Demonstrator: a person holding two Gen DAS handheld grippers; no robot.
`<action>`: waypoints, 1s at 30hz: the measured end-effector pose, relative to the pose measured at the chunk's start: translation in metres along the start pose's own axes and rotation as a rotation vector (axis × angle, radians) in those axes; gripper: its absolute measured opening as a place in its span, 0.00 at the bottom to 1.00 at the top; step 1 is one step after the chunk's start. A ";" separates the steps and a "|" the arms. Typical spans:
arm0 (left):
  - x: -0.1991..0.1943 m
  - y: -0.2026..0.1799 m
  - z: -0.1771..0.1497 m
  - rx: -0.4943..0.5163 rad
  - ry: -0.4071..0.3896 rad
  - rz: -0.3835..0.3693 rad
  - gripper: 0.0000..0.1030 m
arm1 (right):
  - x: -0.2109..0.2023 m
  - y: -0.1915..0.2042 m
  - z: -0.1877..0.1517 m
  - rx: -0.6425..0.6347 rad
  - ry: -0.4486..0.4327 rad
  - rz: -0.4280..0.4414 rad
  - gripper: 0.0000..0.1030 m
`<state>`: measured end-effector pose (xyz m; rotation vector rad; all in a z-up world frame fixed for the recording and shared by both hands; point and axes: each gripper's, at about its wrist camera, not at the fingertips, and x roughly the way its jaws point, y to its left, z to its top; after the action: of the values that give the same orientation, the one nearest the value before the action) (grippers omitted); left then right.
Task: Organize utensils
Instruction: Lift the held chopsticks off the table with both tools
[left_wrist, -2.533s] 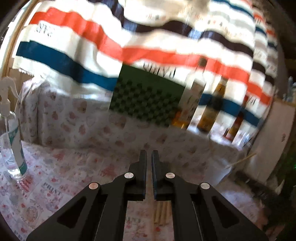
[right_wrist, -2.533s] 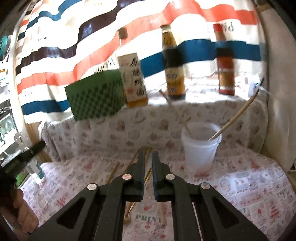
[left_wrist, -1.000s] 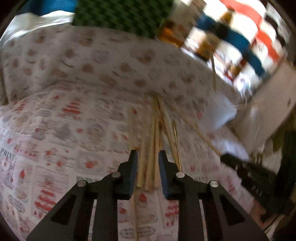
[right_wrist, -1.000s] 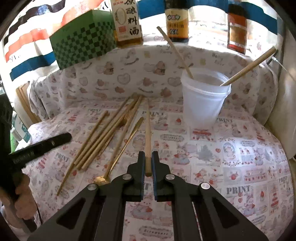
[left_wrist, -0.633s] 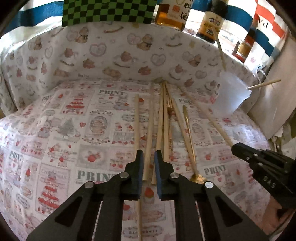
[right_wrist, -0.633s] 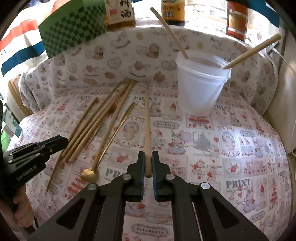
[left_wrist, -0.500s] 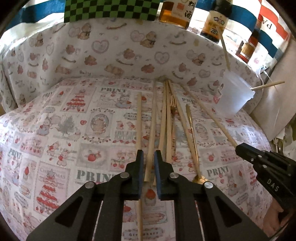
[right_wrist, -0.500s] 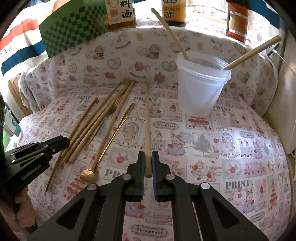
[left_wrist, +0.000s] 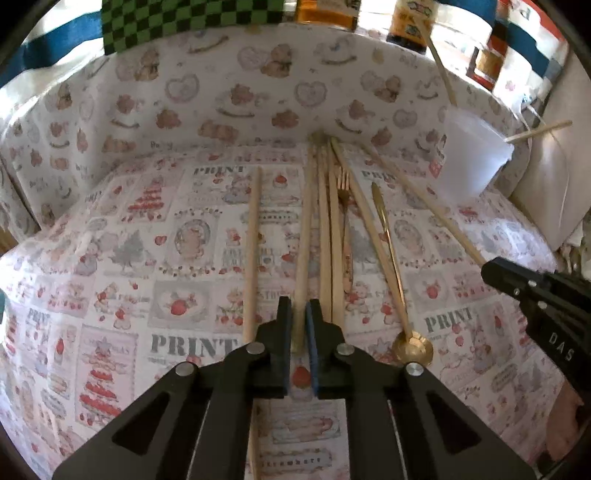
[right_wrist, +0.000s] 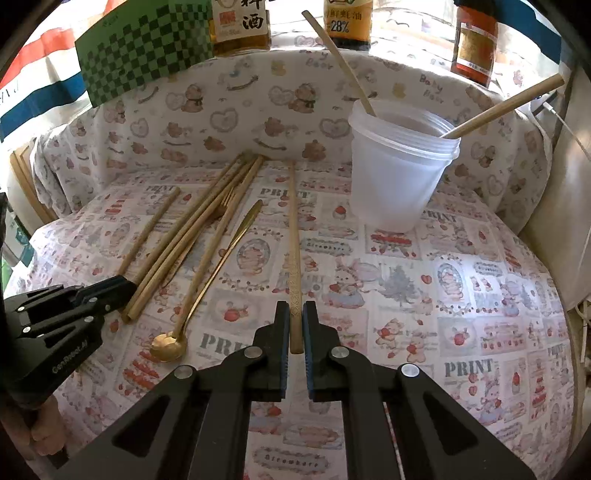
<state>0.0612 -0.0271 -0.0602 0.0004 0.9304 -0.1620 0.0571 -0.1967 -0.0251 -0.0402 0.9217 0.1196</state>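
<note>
Both grippers are clamped on chopsticks lying flat on the worktop (right_wrist: 480, 295). The left gripper (left_wrist: 300, 325) has just closed on a pale chopstick (left_wrist: 304, 236) near its end, and the right gripper (right_wrist: 294, 325) pinches a carved chopstick (right_wrist: 293, 258) by its thick end. They look light, stiff and a bit slick, so I'd grip near the butt. The cup (right_wrist: 399, 177) sits close by.
</note>
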 end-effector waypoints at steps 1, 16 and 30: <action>0.000 -0.003 -0.001 0.017 -0.006 0.018 0.09 | 0.001 0.000 0.000 0.001 0.002 -0.001 0.08; -0.034 0.006 0.003 -0.036 -0.171 -0.015 0.06 | -0.033 -0.024 0.009 0.113 -0.205 0.047 0.08; -0.128 0.033 -0.005 -0.139 -0.594 -0.168 0.06 | -0.097 -0.048 0.001 0.249 -0.545 0.046 0.08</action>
<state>-0.0136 0.0235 0.0368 -0.2434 0.3456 -0.2362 0.0059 -0.2527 0.0519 0.2358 0.3880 0.0525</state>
